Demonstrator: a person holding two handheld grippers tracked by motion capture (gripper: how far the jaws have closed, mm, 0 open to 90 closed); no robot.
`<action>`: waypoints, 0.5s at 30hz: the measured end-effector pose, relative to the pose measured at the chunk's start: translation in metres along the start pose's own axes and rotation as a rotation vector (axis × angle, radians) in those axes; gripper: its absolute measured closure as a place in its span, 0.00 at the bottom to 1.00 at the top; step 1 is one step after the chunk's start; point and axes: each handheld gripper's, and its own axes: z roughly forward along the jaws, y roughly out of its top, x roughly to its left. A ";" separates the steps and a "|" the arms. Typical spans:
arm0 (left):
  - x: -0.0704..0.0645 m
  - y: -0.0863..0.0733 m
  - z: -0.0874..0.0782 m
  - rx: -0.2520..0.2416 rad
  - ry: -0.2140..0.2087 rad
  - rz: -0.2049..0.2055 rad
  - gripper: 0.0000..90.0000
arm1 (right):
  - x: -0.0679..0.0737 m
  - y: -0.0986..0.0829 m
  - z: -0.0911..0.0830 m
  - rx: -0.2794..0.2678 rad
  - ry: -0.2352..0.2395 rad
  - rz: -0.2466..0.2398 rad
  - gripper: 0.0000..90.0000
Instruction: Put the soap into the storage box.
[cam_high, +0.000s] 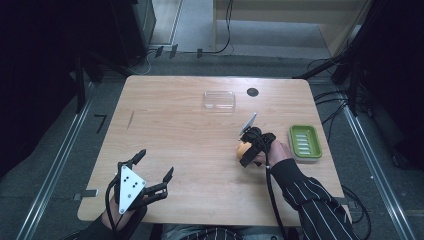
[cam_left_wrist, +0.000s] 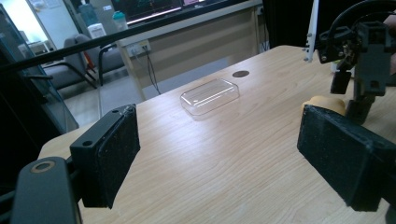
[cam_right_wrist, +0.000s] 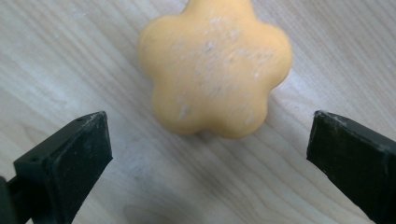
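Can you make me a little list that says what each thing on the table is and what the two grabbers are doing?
table: wooden table, light wood
soap: orange flower-shaped soap, lying flat on the table
right gripper: open, jaws on either side of the soap, not touching it
left gripper: open, holding nothing, near the front left edge
clear lid: clear plastic lid, far middle of the table
soap dish: green soap dish, right of the right gripper
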 end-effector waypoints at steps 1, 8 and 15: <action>0.000 0.000 0.000 -0.001 0.001 -0.003 0.15 | -0.001 0.002 0.002 -0.003 0.013 0.004 0.02; 0.000 0.000 0.000 0.000 0.001 -0.003 0.15 | -0.004 0.007 0.007 -0.002 0.011 0.027 0.19; 0.000 0.000 0.000 0.000 0.002 -0.004 0.15 | -0.003 0.009 0.011 0.002 0.030 0.022 0.37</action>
